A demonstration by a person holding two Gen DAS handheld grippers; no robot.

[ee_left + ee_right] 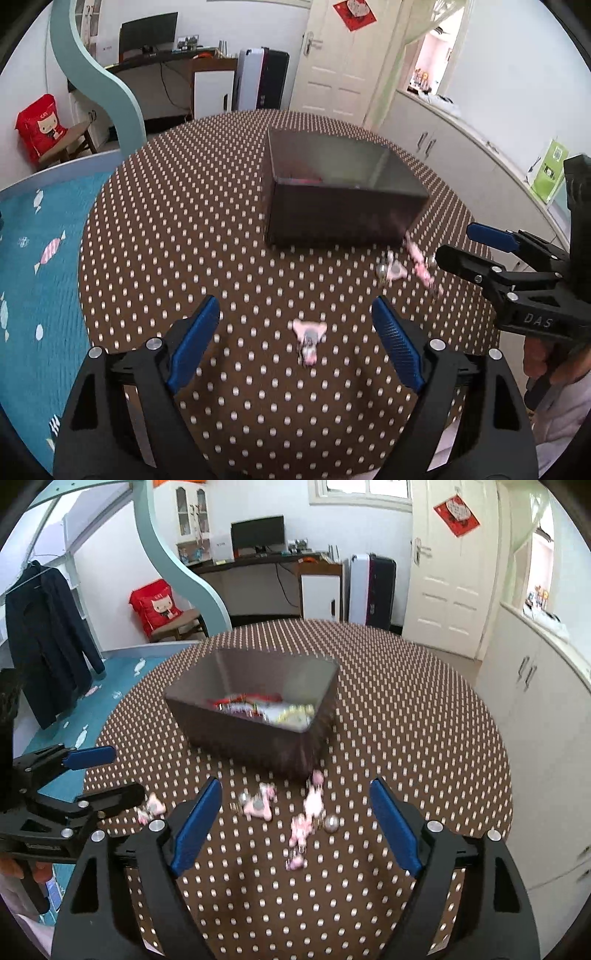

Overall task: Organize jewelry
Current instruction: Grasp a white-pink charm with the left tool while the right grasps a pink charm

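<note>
Two open claws (295, 343) (295, 827) flank three pink hair clips (260, 805), one box (258, 716).

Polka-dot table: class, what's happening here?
A person holds a hand-held gripper in each hand over the table. Both the left hand-held gripper and the right hand-held gripper are open and empty. Pink jewelry pieces lie loose by a dark box already holding some items.

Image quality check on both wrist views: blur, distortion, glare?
Left wrist: heavy fisheye bend, motion smear on the pink hair clip and dark box; left gripper fingers sharp. Right wrist: same smear on the pink jewelry; window overexposed, no glare on the tablecloth.
</note>
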